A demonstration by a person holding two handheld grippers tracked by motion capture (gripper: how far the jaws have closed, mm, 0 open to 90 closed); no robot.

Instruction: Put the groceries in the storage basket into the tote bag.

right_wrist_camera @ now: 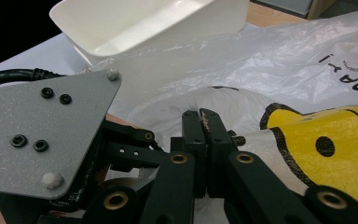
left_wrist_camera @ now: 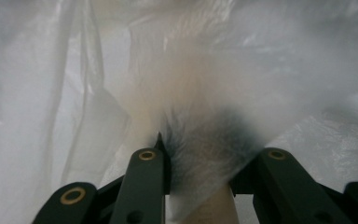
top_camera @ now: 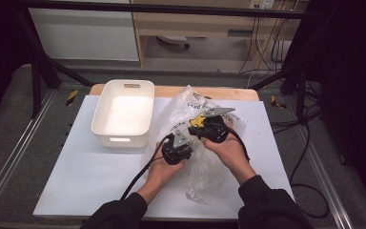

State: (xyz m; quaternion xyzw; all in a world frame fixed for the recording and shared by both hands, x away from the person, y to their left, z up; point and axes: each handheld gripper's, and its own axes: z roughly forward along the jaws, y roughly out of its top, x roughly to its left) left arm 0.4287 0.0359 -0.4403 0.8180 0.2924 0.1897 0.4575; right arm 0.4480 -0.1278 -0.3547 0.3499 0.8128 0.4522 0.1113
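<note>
Bag [top_camera: 190,109], thin clear plastic with a yellow print, lies crumpled on the white mat [top_camera: 86,167] just right of the bin [top_camera: 124,114], one edge against the bin's side. Right gripper [right_wrist_camera: 204,116]: jaws pressed together, a fold of film apparently pinched between them; exact hold is hard to make out. Left gripper [left_wrist_camera: 200,149]: jaws set apart, bag film bunched between them and draped over the tips. Both grippers sit close together over the bag's middle. Bin is white, open-topped, at mat's far left.
</note>
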